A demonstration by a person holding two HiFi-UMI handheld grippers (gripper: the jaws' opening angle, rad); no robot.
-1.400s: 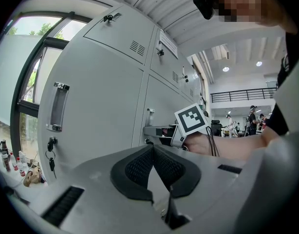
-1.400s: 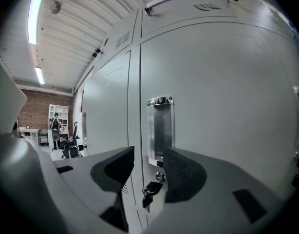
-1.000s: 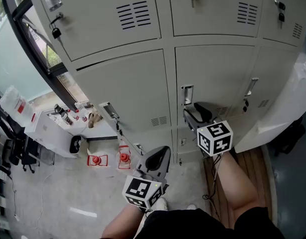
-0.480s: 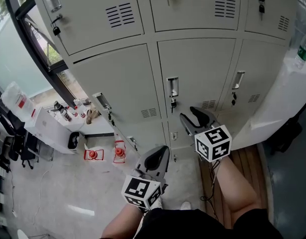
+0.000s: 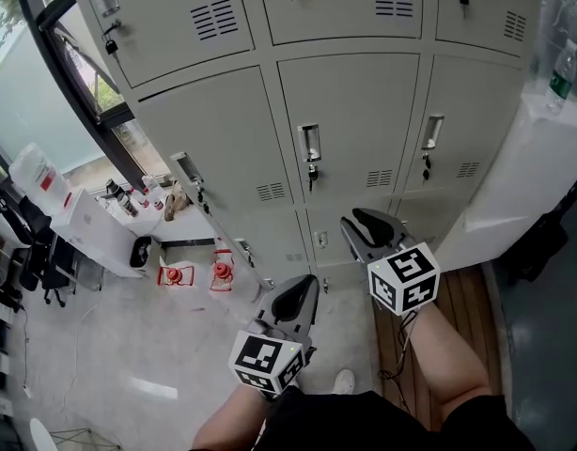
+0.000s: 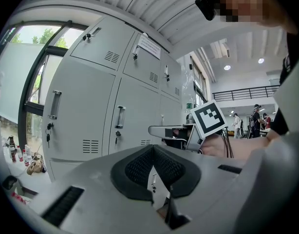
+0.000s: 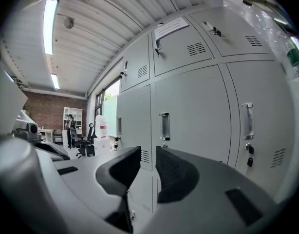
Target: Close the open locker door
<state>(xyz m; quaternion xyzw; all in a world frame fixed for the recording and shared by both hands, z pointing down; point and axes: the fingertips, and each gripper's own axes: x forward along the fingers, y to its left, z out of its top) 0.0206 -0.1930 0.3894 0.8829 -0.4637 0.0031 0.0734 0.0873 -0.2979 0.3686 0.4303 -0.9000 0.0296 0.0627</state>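
My right tool (image 5: 364,227), empty, jaws just closing to a narrow gap, and left tool (image 5: 294,301), jaws together and empty, sit short of the ajar pale-grey metal locker door (image 5: 213,148).

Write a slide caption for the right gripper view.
Right gripper, jaws apart and empty after just closing partway, points at a wall of grey lockers.

Grey left claw (image 5: 303,294) and right claw (image 5: 362,228), black pads (image 5: 293,301), black-and-white marker cubes (image 5: 404,278); black shorts (image 5: 345,426).
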